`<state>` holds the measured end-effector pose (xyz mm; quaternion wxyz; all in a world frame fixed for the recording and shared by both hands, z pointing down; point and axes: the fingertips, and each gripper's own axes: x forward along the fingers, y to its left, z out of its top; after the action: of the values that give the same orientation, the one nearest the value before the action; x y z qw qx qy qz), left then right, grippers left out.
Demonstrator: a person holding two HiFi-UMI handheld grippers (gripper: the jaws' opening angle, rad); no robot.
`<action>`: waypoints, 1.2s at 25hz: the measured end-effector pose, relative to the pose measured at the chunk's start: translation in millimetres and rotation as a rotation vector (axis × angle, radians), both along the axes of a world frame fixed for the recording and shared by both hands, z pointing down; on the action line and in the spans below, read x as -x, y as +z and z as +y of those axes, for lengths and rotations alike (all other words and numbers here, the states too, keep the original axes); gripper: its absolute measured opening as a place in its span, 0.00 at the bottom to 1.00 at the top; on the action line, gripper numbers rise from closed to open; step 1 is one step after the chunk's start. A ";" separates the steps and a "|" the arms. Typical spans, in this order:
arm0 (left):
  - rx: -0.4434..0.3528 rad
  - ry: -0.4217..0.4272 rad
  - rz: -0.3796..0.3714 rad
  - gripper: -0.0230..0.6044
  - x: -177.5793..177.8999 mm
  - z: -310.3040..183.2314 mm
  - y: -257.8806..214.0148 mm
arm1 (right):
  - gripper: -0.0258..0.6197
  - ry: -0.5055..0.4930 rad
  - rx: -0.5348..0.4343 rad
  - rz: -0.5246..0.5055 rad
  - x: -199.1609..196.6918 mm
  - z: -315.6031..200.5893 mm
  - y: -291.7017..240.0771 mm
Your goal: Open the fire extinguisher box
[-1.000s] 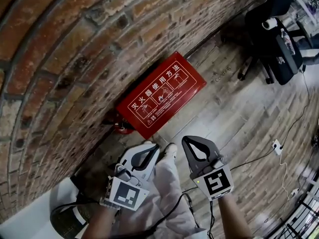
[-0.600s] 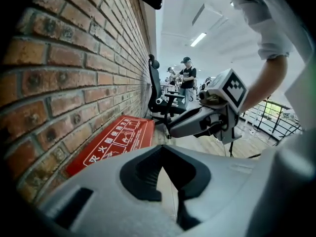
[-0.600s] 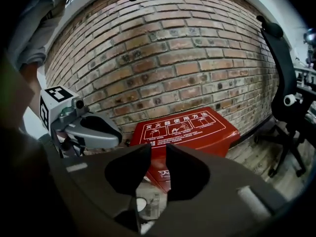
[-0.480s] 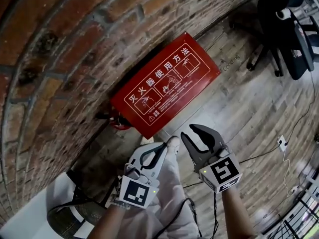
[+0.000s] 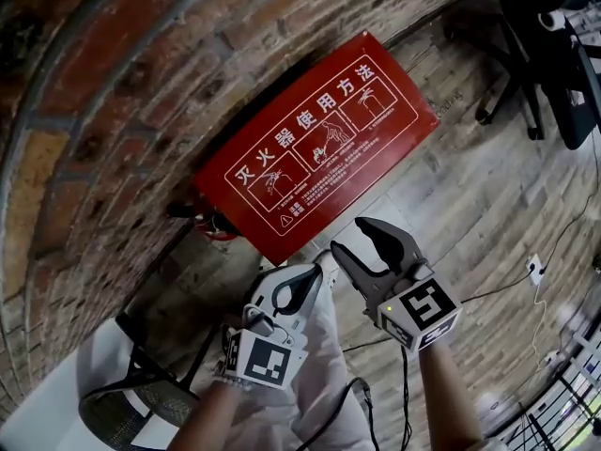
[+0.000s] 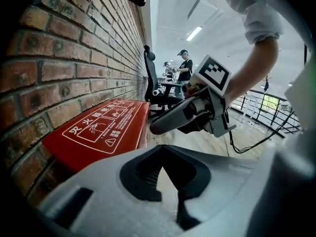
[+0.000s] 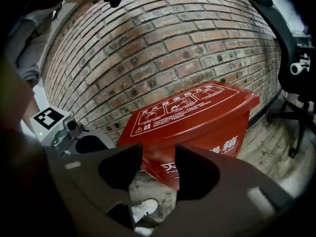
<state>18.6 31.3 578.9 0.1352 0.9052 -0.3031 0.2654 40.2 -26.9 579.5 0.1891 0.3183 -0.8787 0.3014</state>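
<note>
Red fire extinguisher box (image 5: pixel 319 148) lies ahead, lengthwise along the brick wall (image 5: pixel 94 111); right tool (image 5: pixel 349 238), nearer, has just been opening, empty; left tool (image 5: pixel 315 272) closed

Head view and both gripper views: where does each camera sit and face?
Head view: on the head, steeply down at the red box by the brick wall; left gripper, right gripper, forearms show.
Left gripper view: rides the left gripper, along its shut jaws past the box; right gripper and arm ahead.
Right gripper view: rides the right gripper, through jaws that have just been opening, nothing between them, at the box; left gripper at left.
Shared: the box and wall.
</note>
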 end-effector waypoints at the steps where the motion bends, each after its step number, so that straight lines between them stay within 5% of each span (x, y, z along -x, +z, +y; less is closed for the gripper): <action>1: -0.002 0.012 0.000 0.03 -2.8 1.8 5.2 | 0.35 -0.006 0.004 -0.009 1.4 -0.2 3.6; 30: -0.007 -0.002 -0.032 0.03 -26.1 -6.6 68.5 | 0.49 -0.006 0.070 -0.224 14.0 -18.8 19.5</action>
<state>44.7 24.7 647.4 0.1276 0.9010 -0.3071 0.2786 26.2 -45.7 599.0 0.1017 0.2733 -0.8841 0.3652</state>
